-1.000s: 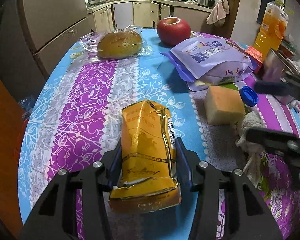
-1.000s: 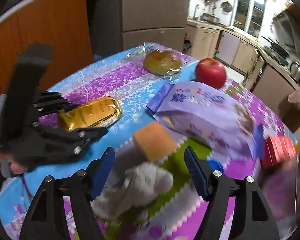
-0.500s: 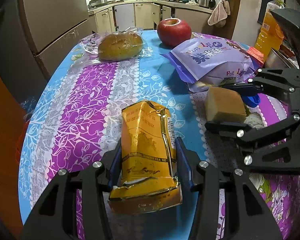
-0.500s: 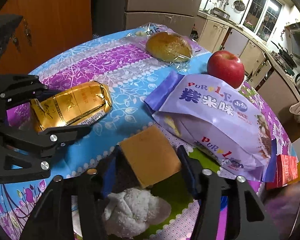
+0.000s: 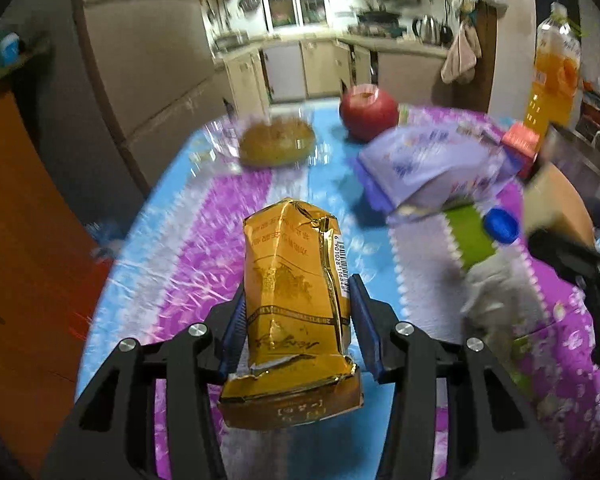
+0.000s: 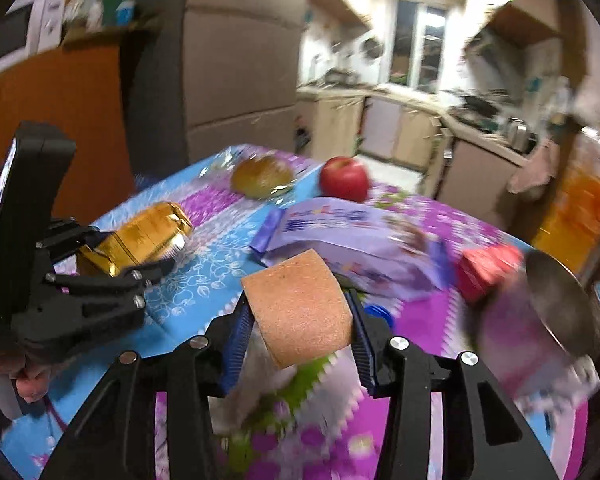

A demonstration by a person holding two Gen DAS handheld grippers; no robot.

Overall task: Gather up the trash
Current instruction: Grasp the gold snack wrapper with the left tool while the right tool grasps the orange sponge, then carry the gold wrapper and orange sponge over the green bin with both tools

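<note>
Grippers both carry trash above the bench (image 5: 171, 280): left gripper (image 5: 297, 328) pinches the crumpled gold packet (image 5: 295, 292) at lower centre, jaws narrowing; right gripper (image 6: 300, 326) is closing on the tan sponge block (image 6: 300, 308), its pads against both sides. Bare cloth stretches toward the bench's left edge.

my right gripper (image 6: 297, 330) is closing on the orange sponge (image 6: 300, 308); my left gripper (image 6: 139, 248) clamps a gold packet (image 6: 139, 238).
</note>
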